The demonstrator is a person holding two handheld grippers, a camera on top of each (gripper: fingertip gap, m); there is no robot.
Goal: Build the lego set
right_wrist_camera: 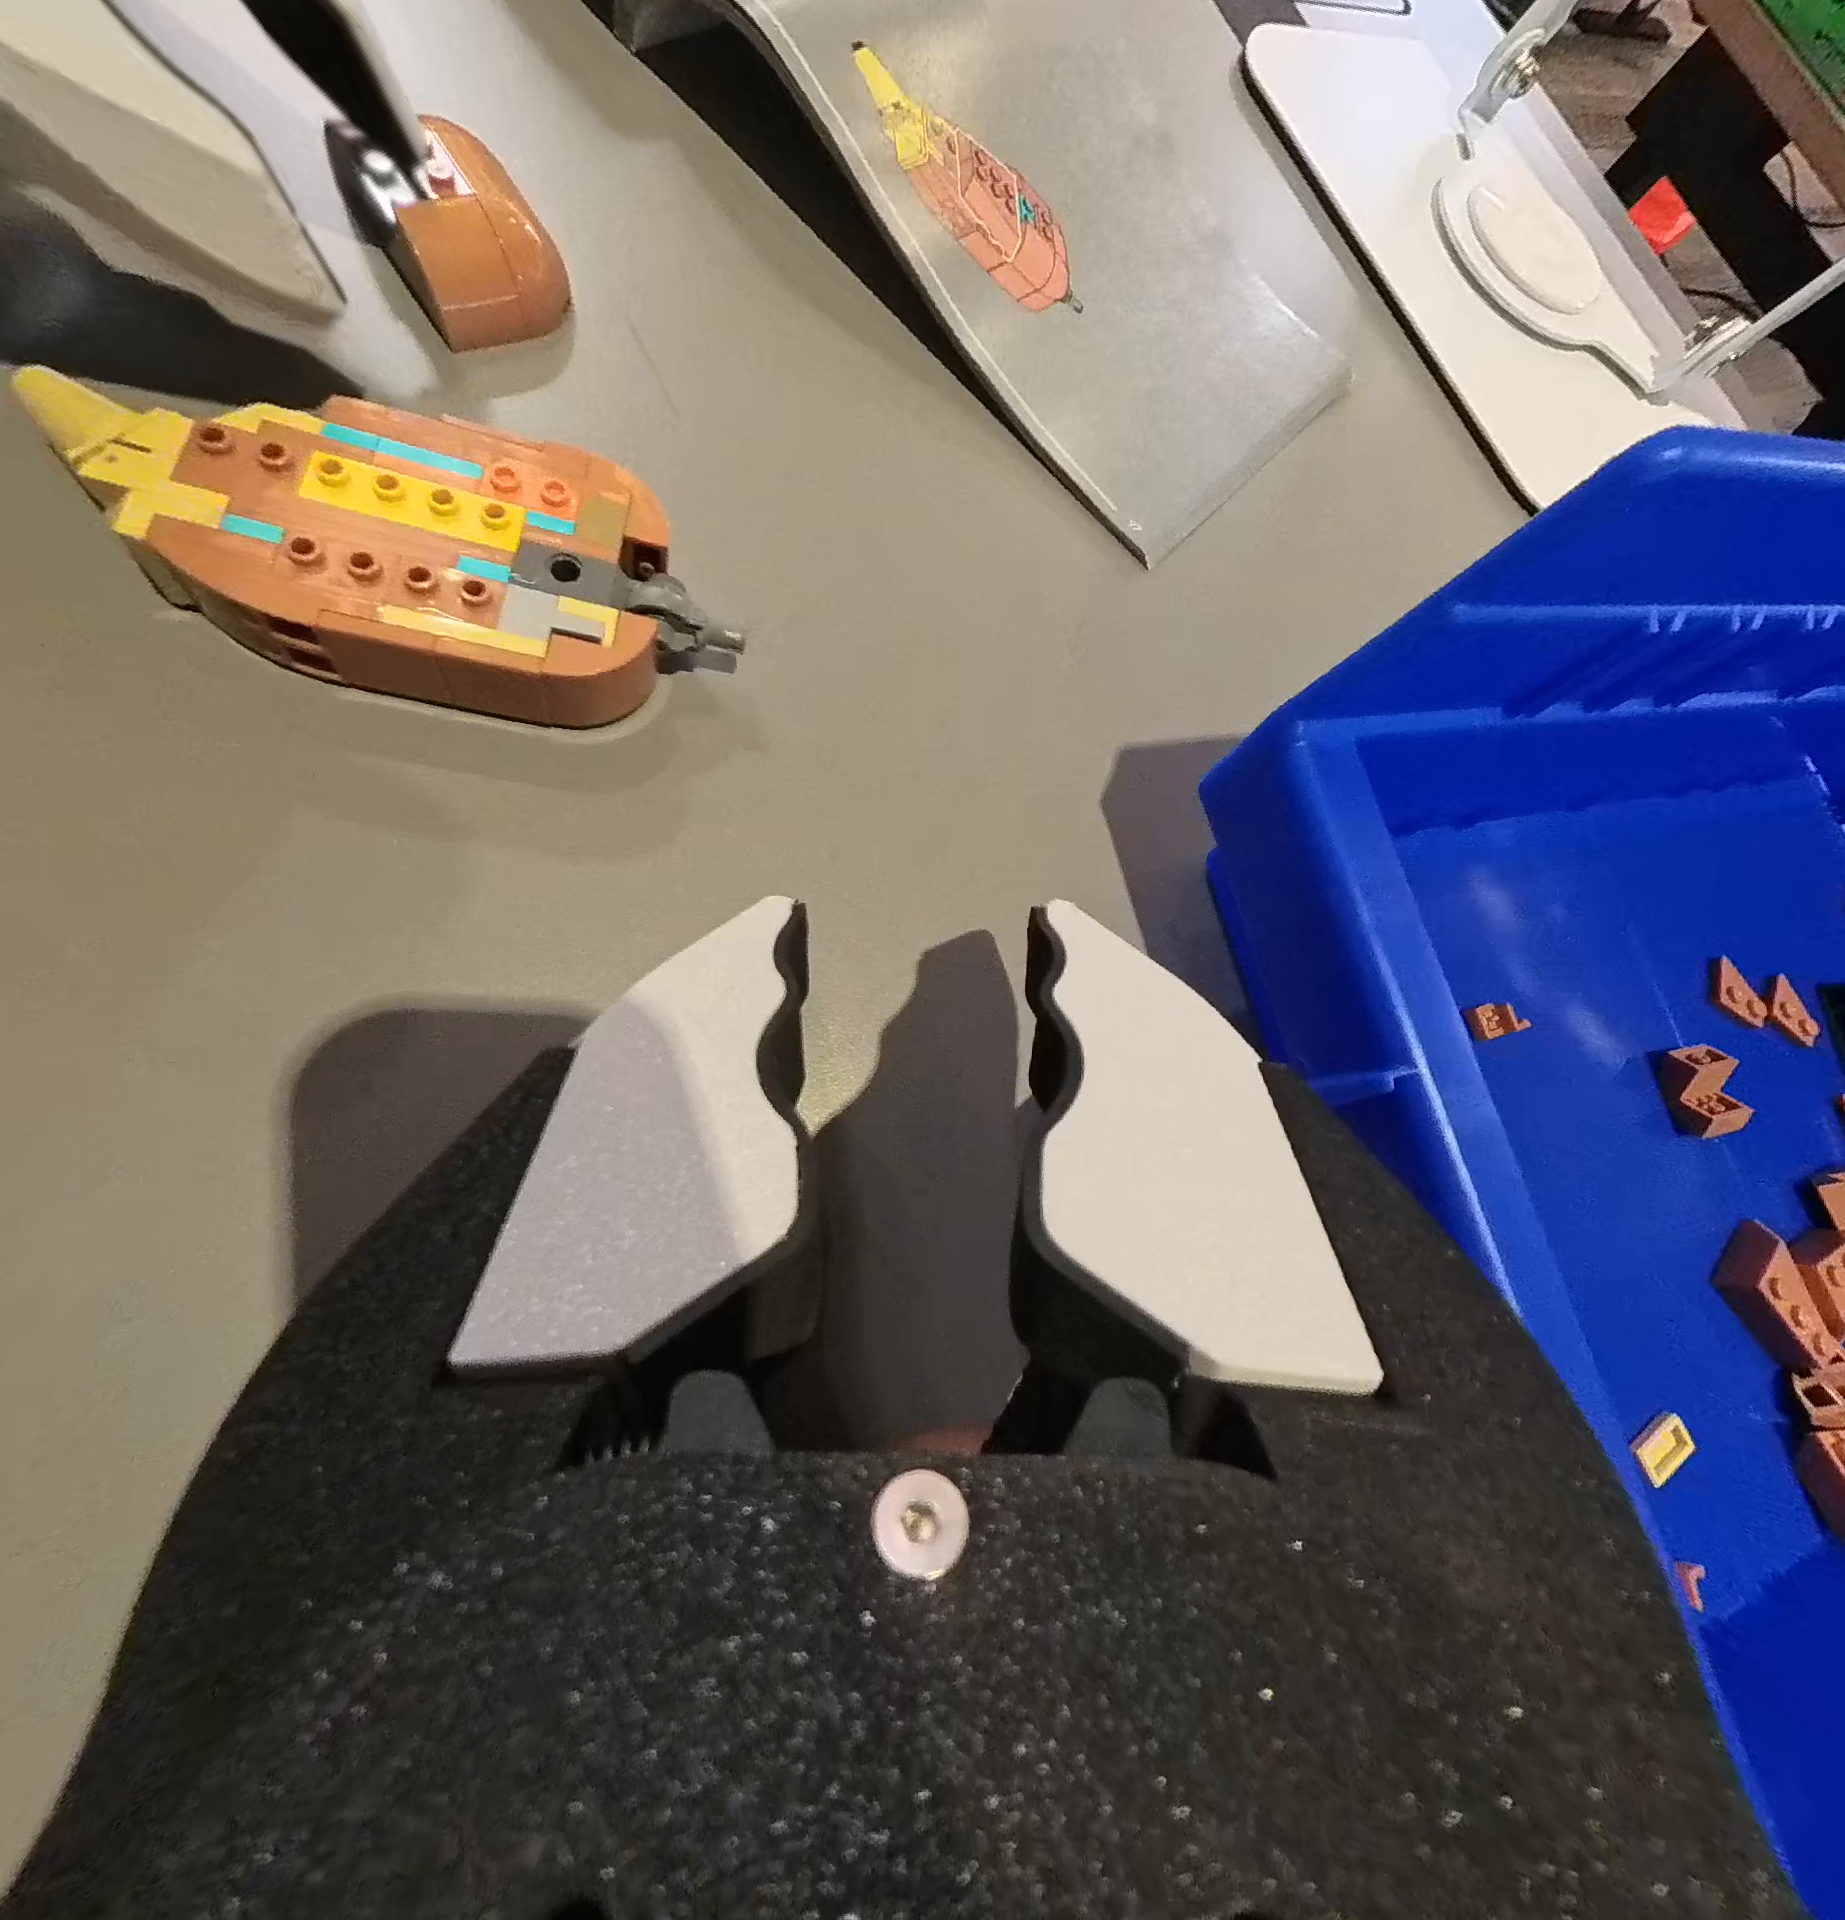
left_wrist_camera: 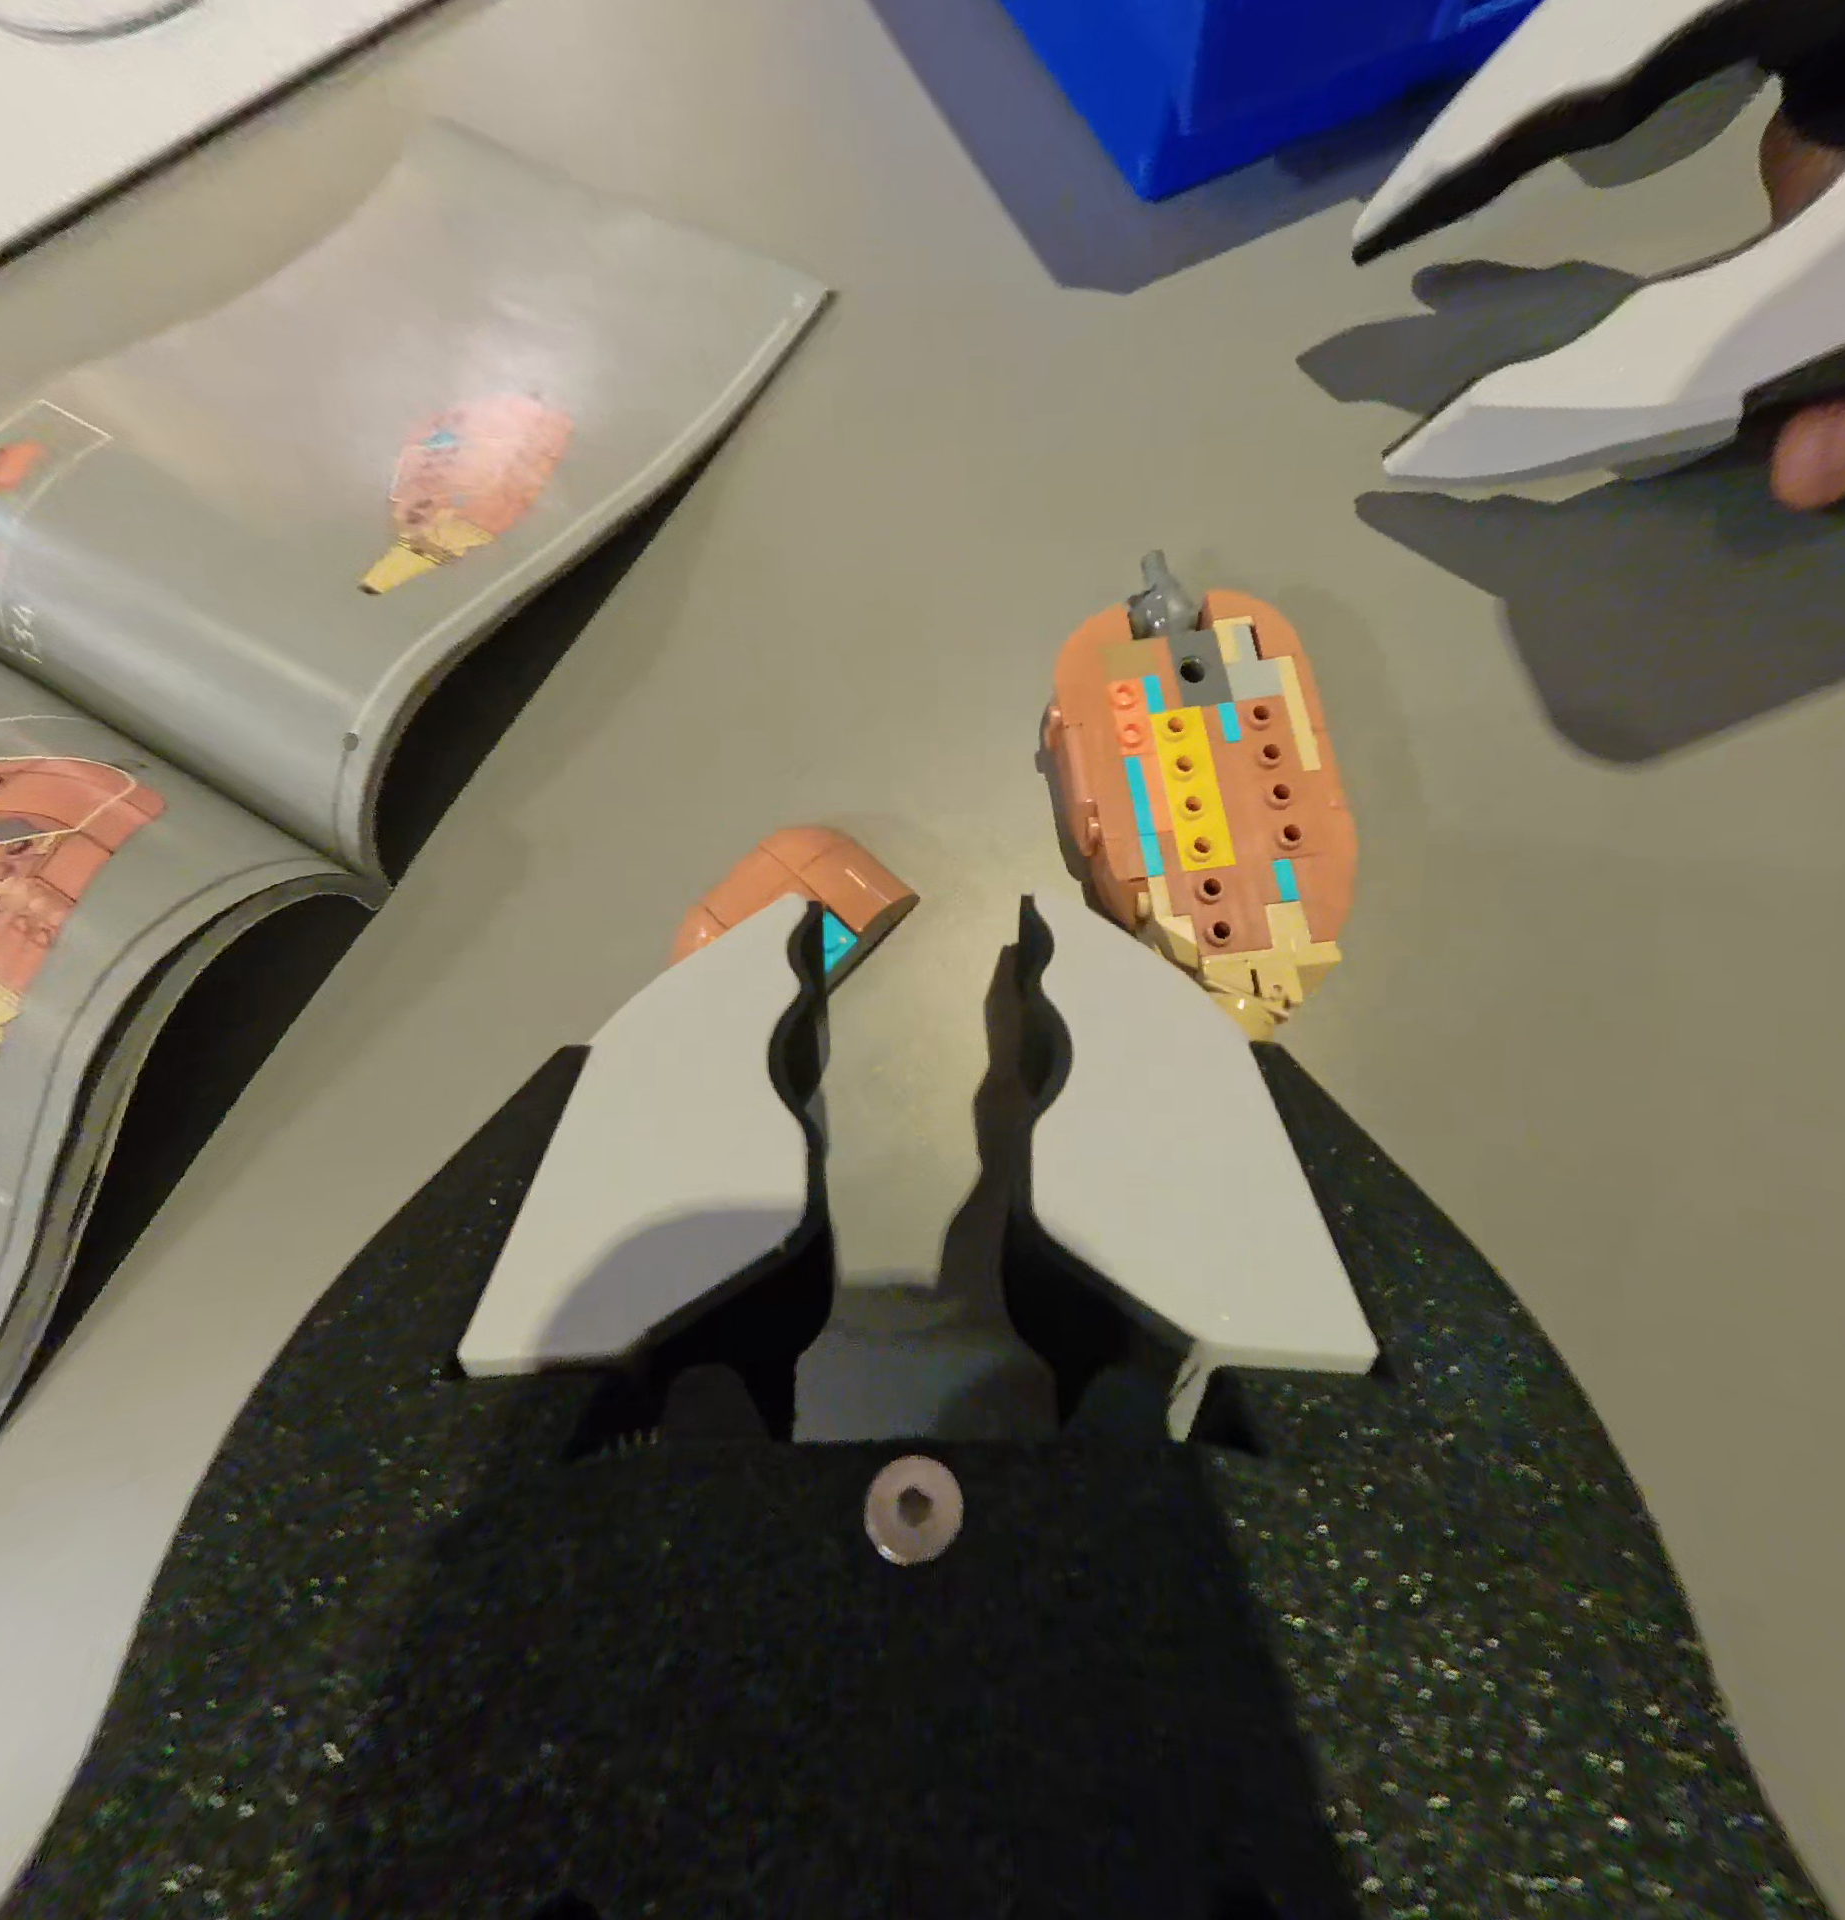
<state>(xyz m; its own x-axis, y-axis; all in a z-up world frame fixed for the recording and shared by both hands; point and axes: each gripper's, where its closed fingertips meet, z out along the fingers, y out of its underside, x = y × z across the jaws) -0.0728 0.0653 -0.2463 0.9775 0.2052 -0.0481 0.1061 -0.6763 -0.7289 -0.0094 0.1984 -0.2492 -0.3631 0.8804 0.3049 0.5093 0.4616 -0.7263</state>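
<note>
Right now both my tools are empty-handed. My left gripper (left_wrist_camera: pixel 923 914) has its fingers spread apart, tips low over the grey table (left_wrist_camera: pixel 897 468), with the small brown curved sub-assembly (left_wrist_camera: pixel 793 883) lying just beside and partly behind the left-hand finger. My right gripper (right_wrist_camera: pixel 913 914) is likewise released, hovering between the blue bin (right_wrist_camera: pixel 1520 831) of loose brown bricks (right_wrist_camera: pixel 1822 1299) and the main brown model (right_wrist_camera: pixel 398 551).

That model lies flat on the table, studs up, yellow and teal plates down its middle, a tan pointed end and a grey clip at the other end.

As I judge it, the step in hand is taking up the curved piece and seating it on the model. To do it well, I would close on the piece across its flat sides, not its rounded top, where the fingers could slip. My right gripper should steady the model before I press, since it may skid on the smooth table. I would line the studs up first, then push straight down.

As for writing: the open instruction booklet (left_wrist_camera: pixel 461 416) shows step pictures and a page number, blurred; no brand mark is visible.
</note>
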